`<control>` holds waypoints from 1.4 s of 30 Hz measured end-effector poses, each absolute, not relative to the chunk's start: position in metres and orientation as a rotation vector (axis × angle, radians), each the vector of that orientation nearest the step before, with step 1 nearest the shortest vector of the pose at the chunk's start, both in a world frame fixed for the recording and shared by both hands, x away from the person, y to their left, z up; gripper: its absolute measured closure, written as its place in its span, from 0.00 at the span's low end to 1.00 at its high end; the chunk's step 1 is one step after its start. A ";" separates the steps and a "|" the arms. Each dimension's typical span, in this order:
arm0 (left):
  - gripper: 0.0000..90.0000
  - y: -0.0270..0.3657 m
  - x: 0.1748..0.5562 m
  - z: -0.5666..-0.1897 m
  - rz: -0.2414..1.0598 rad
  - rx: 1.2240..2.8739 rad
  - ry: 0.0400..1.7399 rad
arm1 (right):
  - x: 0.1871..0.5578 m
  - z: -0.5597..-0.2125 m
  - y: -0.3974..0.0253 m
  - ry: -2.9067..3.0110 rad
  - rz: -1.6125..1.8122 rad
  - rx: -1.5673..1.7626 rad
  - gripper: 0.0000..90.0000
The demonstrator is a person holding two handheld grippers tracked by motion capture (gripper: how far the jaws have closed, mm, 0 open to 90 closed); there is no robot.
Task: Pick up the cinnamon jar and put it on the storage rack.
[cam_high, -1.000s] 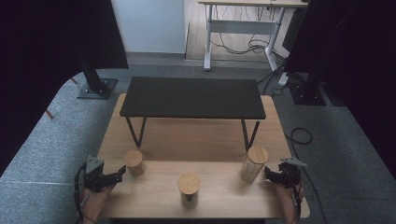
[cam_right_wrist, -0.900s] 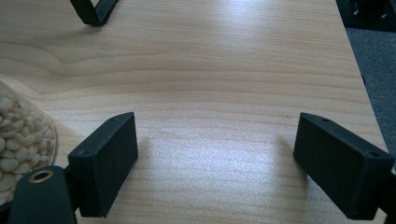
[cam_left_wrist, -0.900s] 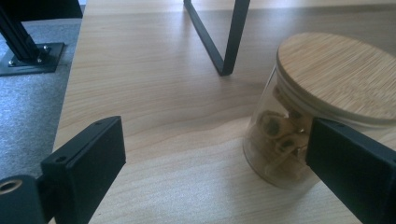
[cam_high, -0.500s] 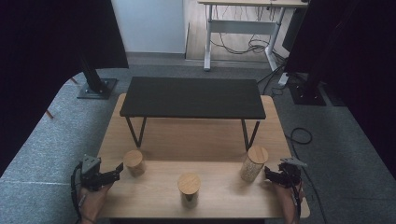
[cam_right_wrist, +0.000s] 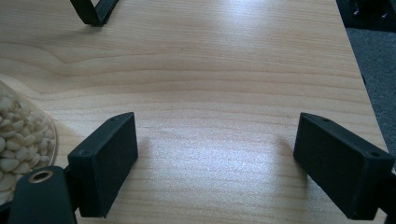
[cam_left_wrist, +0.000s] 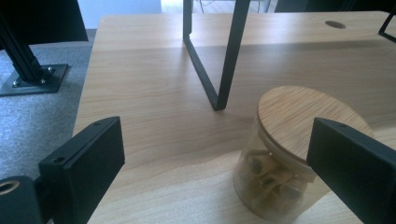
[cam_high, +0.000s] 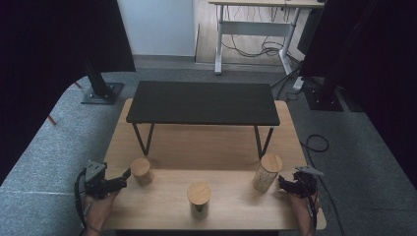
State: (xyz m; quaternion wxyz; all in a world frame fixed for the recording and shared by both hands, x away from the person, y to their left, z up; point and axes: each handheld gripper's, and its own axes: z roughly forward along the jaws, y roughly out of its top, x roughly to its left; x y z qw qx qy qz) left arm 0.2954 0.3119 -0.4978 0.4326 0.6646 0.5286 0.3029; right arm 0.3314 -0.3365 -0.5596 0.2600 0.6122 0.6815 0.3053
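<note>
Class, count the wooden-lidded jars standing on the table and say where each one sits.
3: the left jar by the left gripper, the middle jar at the near edge, the right jar by the right gripper. None seems hidden.

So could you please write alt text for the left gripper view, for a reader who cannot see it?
The left gripper, its two black fingers wide apart, faces a glass jar with a round wooden lid on a pale wooden table. The jar stands near the right finger; behind it, a black metal leg rests on the table.
</note>
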 end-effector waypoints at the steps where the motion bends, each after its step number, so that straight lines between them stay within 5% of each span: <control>1: 0.05 0.311 0.295 -0.497 0.757 1.654 1.316 | 0.331 -0.560 -0.337 1.846 0.827 1.658 0.15; 42: 0.03 0.278 0.301 -0.495 0.723 1.644 1.223 | 0.331 -0.560 -0.336 1.846 0.826 1.658 0.15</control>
